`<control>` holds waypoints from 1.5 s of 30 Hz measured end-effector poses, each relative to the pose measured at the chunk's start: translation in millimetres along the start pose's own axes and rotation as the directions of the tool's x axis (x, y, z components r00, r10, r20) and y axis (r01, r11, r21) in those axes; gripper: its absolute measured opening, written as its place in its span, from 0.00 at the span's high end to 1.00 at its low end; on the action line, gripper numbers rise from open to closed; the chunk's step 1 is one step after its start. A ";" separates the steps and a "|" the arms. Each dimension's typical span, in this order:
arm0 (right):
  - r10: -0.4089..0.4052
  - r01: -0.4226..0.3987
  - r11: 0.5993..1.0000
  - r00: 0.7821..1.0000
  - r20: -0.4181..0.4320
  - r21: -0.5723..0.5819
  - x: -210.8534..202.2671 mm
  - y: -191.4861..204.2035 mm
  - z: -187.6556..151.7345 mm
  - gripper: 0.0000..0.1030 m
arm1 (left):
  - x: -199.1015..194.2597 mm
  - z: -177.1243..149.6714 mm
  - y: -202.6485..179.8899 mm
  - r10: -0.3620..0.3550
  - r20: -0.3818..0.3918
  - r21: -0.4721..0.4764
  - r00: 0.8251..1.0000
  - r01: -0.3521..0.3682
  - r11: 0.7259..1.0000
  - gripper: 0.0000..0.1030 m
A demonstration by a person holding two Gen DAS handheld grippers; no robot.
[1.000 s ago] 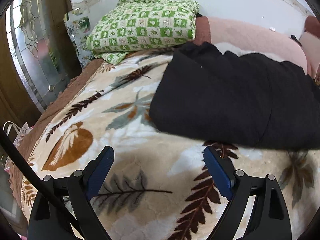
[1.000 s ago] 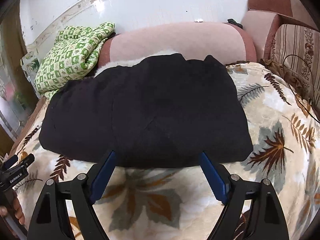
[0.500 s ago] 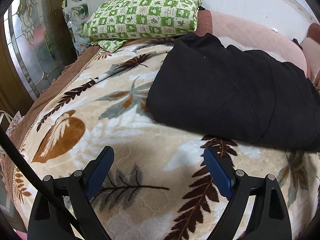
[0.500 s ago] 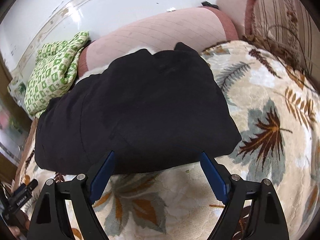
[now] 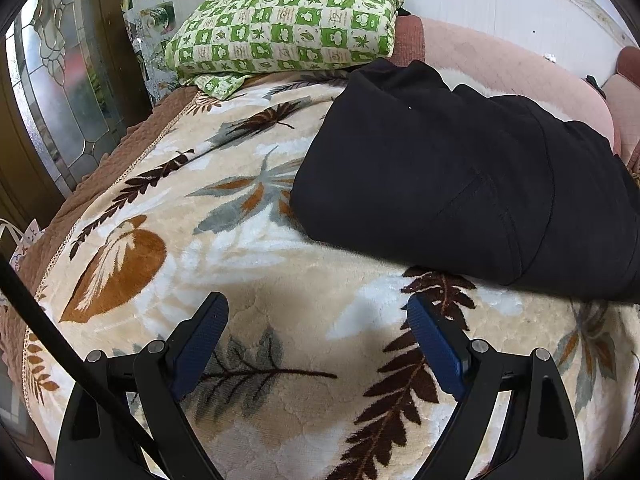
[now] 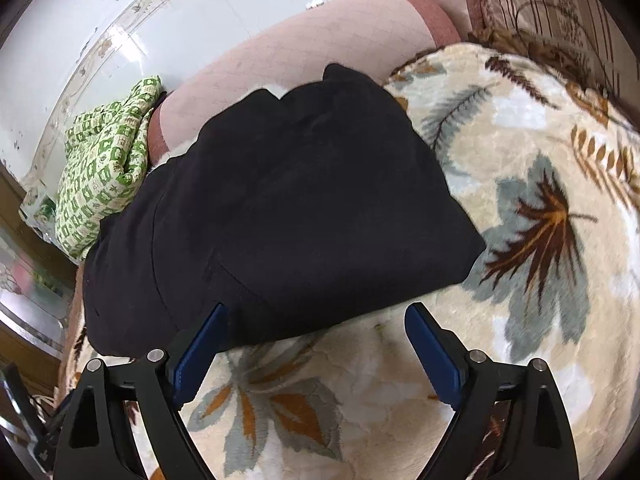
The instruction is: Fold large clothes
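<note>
A black garment [image 5: 460, 168] lies folded into a thick rectangle on a cream leaf-patterned blanket [image 5: 240, 264]. It also shows in the right wrist view [image 6: 288, 216]. My left gripper [image 5: 318, 320] is open and empty, hovering over the blanket in front of the garment's near left corner. My right gripper [image 6: 316, 316] is open and empty, just at the garment's near edge, its left fingertip [image 6: 212, 320] overlapping the black cloth in the image.
A green checked pillow [image 5: 288, 28] lies at the back left, also in the right wrist view [image 6: 104, 172]. A pink bolster [image 6: 304, 64] runs behind the garment. A glass-panelled door [image 5: 60, 92] stands at the left. A brown patterned headboard [image 6: 552, 4] is at the right.
Both grippers have stayed open and empty. The left view has shifted closer toward the garment's left end. The right view has tilted, with the garment now lying diagonally.
</note>
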State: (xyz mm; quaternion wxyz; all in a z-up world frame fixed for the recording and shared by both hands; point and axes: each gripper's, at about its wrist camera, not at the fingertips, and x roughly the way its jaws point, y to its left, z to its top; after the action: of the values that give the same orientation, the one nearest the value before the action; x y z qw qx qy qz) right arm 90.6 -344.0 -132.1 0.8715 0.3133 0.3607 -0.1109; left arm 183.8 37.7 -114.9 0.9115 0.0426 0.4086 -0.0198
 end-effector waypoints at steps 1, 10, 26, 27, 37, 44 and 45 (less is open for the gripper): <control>0.016 -0.016 1.000 1.000 -0.013 0.013 1.7 -1.3 -0.9 0.10 | 0.8 0.0 0.0 -0.001 -0.002 -0.002 1.000 0.001 1.000 0.12; 0.150 -0.135 0.981 0.983 -0.108 0.140 20.1 -10.8 -9.3 0.07 | 11.0 4.0 6.9 -0.114 -0.048 -0.072 0.992 0.110 0.991 0.12; 0.207 -0.188 0.933 0.978 -0.030 0.307 43.3 -43.9 10.9 0.02 | 75.9 56.0 52.4 -0.592 0.009 -0.397 0.806 0.547 0.737 0.10; 0.208 -0.193 0.935 0.978 -0.021 0.298 44.7 -42.5 13.2 0.01 | 83.9 59.0 53.6 -0.603 0.010 -0.425 0.798 0.549 0.720 0.09; 0.277 -0.258 0.919 0.960 -0.025 0.297 78.0 -40.0 35.7 0.00 | 131.3 75.0 48.2 -0.709 0.016 -0.484 0.705 0.626 0.612 0.04; 0.254 -0.244 0.930 0.967 0.000 0.277 82.4 -34.2 40.3 0.01 | 122.4 79.0 29.6 -0.648 -0.031 -0.446 0.761 0.569 0.690 0.22; 0.251 -0.240 0.930 0.968 -0.005 0.278 80.0 -32.1 41.1 0.05 | 120.4 82.1 28.6 -0.637 -0.036 -0.441 0.770 0.560 0.702 0.37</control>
State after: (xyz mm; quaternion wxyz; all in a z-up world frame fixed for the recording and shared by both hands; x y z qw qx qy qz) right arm 157.3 -392.1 -180.6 0.8189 0.4762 0.3175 -0.0437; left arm 326.9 58.3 -148.6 0.8008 -0.2809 0.4780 -0.2266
